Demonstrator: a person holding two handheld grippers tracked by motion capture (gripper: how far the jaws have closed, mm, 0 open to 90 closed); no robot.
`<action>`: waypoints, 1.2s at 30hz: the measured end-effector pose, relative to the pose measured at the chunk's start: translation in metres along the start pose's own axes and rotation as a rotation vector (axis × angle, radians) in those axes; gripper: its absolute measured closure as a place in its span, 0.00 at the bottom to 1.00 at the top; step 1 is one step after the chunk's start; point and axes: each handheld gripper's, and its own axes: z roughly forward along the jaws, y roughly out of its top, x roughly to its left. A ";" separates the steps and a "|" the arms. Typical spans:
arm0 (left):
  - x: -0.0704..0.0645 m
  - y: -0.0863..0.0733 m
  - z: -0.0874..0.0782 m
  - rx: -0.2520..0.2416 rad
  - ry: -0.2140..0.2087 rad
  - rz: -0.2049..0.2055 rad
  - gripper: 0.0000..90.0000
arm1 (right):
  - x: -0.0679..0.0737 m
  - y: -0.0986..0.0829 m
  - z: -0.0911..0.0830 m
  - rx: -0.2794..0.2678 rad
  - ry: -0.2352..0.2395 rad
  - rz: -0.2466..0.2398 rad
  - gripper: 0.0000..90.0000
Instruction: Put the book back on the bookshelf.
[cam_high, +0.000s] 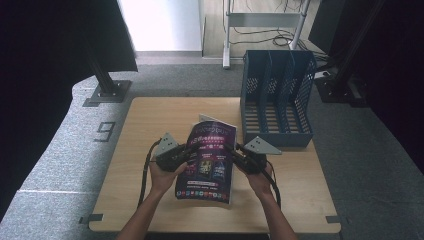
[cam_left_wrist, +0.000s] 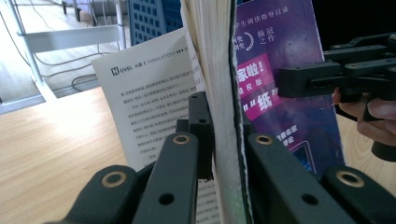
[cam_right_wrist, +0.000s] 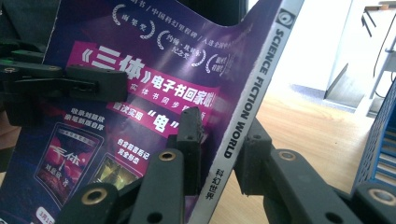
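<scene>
A purple-covered magazine (cam_high: 207, 162) is held up off the wooden table (cam_high: 145, 125), cover toward me, slightly bowed. My left gripper (cam_high: 192, 149) is shut on its left side; in the left gripper view its jaws (cam_left_wrist: 222, 121) pinch the cream page edges of the magazine (cam_left_wrist: 280, 70), and a white text page (cam_left_wrist: 149, 102) fans out loose. My right gripper (cam_high: 231, 149) is shut on the right side; in the right gripper view (cam_right_wrist: 223, 128) it clamps the spine of the magazine (cam_right_wrist: 154, 79), printed "SCIENCE FICTION WORLD". Each gripper view also shows the other gripper, the right one (cam_left_wrist: 308, 79) and the left one (cam_right_wrist: 79, 81), on the cover.
A blue mesh file holder (cam_high: 277, 97) with three slots stands at the table's back right corner, just behind the magazine. Bare tabletop lies to the left and along the front edge. Black stand bases (cam_high: 107, 90) sit on the grey floor beyond the table.
</scene>
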 end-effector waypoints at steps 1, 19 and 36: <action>0.000 0.000 0.000 0.000 0.000 0.002 0.95 | 0.000 0.000 -0.001 -0.003 0.001 0.000 0.82; 0.007 0.021 0.005 -0.029 0.003 0.042 0.95 | -0.004 0.016 -0.002 -0.079 -0.025 -0.033 0.86; 0.007 0.016 0.014 -0.009 0.008 0.060 0.95 | -0.008 0.008 -0.004 -0.078 -0.018 -0.048 0.87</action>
